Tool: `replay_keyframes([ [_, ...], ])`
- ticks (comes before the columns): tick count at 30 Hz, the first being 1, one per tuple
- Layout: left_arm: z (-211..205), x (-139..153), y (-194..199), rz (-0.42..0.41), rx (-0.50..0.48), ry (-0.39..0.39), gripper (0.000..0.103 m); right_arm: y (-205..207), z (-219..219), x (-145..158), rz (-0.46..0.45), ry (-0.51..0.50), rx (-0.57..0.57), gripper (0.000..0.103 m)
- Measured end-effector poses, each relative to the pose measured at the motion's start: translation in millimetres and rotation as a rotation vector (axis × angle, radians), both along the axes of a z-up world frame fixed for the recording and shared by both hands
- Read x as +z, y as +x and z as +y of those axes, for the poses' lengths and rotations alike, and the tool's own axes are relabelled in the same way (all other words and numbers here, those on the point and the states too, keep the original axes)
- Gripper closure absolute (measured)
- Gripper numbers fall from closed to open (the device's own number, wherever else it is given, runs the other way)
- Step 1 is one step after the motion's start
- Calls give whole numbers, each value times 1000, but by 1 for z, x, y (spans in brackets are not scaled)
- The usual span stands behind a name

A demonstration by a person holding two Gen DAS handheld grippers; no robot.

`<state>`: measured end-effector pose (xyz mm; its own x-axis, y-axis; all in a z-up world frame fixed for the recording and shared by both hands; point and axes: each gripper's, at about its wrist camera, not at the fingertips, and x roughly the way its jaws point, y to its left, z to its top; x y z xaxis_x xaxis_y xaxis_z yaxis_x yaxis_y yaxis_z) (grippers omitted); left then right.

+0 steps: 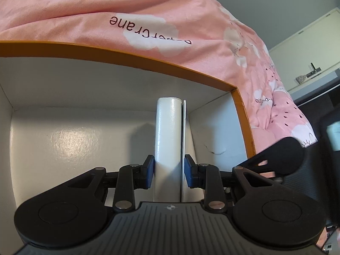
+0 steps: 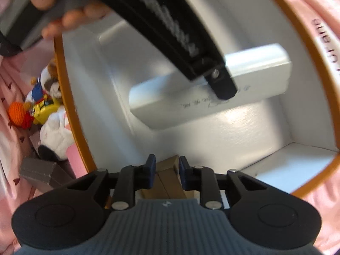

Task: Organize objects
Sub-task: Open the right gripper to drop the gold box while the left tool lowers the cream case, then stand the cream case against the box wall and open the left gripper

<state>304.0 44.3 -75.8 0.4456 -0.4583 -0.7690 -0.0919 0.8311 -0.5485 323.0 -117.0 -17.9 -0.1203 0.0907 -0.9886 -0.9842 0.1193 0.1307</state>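
A: Any writing showing?
B: "PaperCrane", upside down on the pink quilt (image 1: 85, 17), upper centre of the left view.
A: And the grippers?
B: The left gripper (image 1: 169, 170) is pinching the white box (image 1: 169, 131) inside the orange-rimmed carton (image 1: 136, 55). Only the right view is showing the right gripper (image 2: 165, 173) clamping a brown wooden block (image 2: 167, 178) at lower centre, and toys (image 2: 45, 104) at left.
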Motion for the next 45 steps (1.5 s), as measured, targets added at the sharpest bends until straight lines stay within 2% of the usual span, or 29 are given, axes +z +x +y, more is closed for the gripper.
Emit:
replay_keyframes([
  [3,-3,-2,8,4,34,-29,70,8,-9,14,-63,56,-82,73],
  [5,-7,-3,13,-2,51,-53,70,13,-14,19,-118,68,-142,67],
  [7,-12,-6,19,5,56,-73,70,17,-17,21,-163,68,-185,66],
  [10,-21,-14,27,24,55,-89,70,19,-17,21,-221,74,-221,65],
  [12,-25,-20,31,43,62,-97,70,36,-23,29,-246,72,-238,65],
  [18,-27,-35,35,96,99,-127,70,37,-27,28,-294,62,-230,63],
  [20,-29,-32,36,103,91,-103,69,22,-21,14,-300,57,-222,61],
  [22,-31,-25,34,85,78,-48,54,18,-31,16,-306,60,-214,59],
  [24,-32,-18,32,77,65,21,48,15,-30,15,-313,61,-215,59],
  [26,-32,-14,29,65,37,52,47,14,-31,16,-313,64,-224,59],
  [29,-31,-16,28,89,12,87,48,15,-31,17,-319,66,-233,59],
  [32,-32,-20,26,110,-17,112,54,13,-31,18,-320,68,-242,59],
  [34,-33,-25,28,133,-33,91,71,12,-31,19,-324,71,-239,59],
  [36,-37,-26,28,128,-40,99,82,10,-32,20,-327,71,-238,59],
  [40,-41,-32,31,142,-32,35,87,7,-33,21,-332,75,-238,59],
  [45,-54,-32,36,115,-45,40,87,5,-36,21,-335,78,-235,59],
])
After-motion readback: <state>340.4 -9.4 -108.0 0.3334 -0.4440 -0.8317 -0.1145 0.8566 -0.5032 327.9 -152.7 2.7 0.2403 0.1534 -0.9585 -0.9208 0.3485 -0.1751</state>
